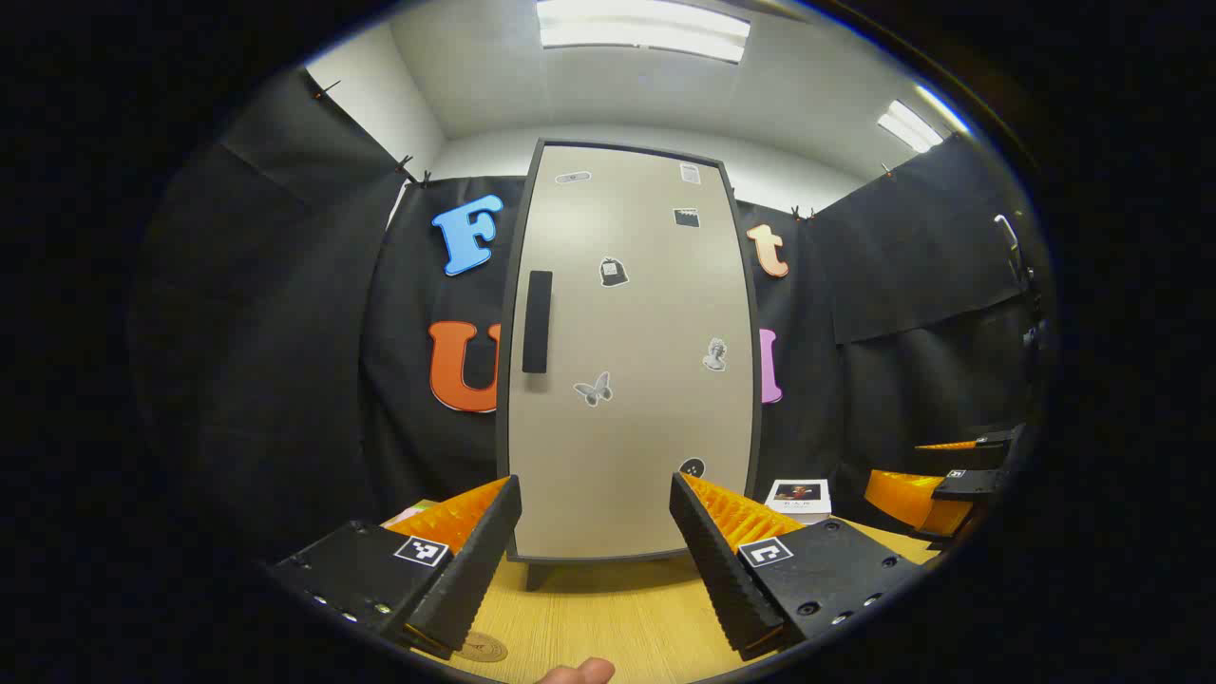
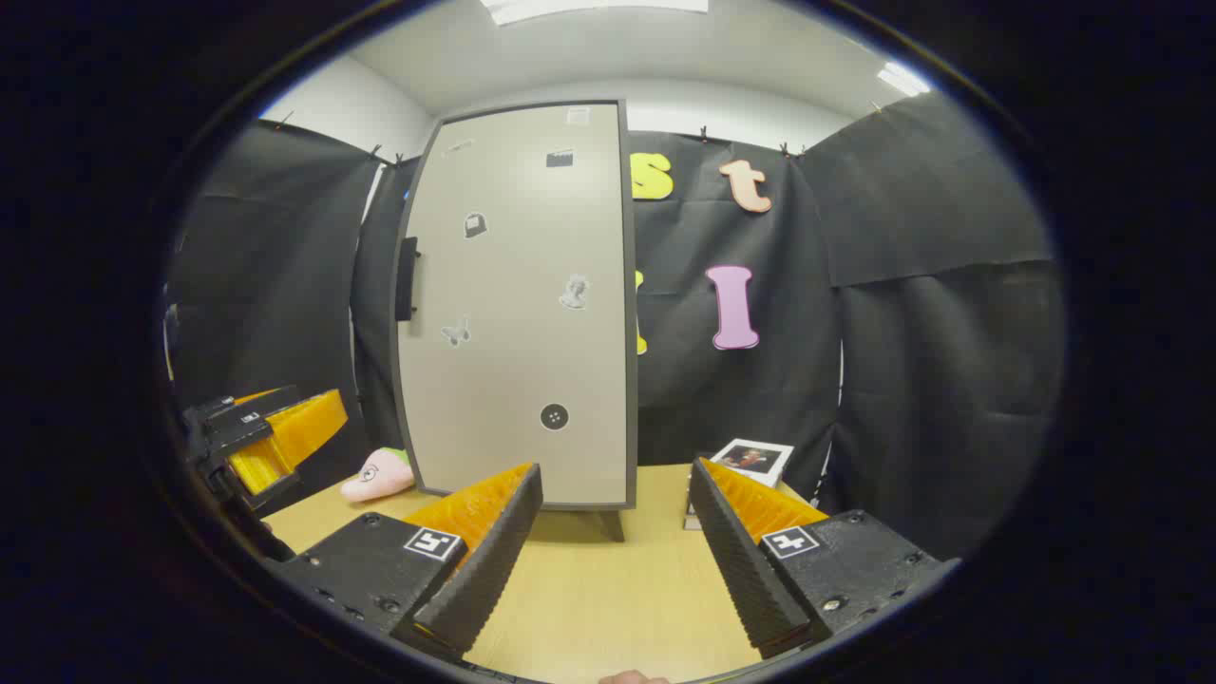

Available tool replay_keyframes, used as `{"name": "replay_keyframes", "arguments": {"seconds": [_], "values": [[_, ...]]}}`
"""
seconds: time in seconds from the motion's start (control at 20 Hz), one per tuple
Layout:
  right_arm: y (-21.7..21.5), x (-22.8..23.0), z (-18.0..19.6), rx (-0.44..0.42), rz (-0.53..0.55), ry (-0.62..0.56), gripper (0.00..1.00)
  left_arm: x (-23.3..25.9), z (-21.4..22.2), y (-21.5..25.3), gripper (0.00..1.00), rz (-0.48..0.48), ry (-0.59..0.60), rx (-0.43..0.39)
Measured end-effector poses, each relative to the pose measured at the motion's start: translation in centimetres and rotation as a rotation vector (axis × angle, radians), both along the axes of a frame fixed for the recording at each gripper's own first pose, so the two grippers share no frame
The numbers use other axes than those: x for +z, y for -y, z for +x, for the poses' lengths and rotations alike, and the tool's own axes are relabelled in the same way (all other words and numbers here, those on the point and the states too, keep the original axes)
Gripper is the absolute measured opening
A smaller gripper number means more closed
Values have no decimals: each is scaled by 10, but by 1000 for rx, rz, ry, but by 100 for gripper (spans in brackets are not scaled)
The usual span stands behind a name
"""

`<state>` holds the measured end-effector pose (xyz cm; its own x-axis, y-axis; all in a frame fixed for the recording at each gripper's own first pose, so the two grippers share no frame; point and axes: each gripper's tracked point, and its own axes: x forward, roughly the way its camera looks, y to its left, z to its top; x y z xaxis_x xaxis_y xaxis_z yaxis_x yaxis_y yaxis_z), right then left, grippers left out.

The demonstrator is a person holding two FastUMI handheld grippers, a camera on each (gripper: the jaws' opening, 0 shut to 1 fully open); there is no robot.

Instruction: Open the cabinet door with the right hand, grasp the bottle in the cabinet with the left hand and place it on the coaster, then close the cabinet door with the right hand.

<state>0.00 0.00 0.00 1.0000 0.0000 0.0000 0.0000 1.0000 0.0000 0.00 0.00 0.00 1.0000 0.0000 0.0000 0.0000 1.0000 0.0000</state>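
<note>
Left gripper (image 1: 596, 532) fingers spread wide, gripping nothing, level and pointing forward. Right gripper (image 2: 616, 527) same: fingers apart, nothing between, level.

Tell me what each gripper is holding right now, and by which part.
Nothing is held. The left gripper and the right gripper both hang open over the table, apart from the closed cabinet door and its handle.
</note>
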Motion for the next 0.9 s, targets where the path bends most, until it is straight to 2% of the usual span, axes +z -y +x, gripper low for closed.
{"name": "replay_keyframes", "arguments": {"seconds": [0.6,0.8,0.9], "values": [[3,-2,8,-22,14,-10,98,-6,7,-1,95,-2,-21,-2],[3,-2,22,-18,24,-15,100,-14,20,-2,95,-27,-44,-15],[-5,-4,27,11,47,-28,100,-14,25,-13,95,-28,-48,10]]}}
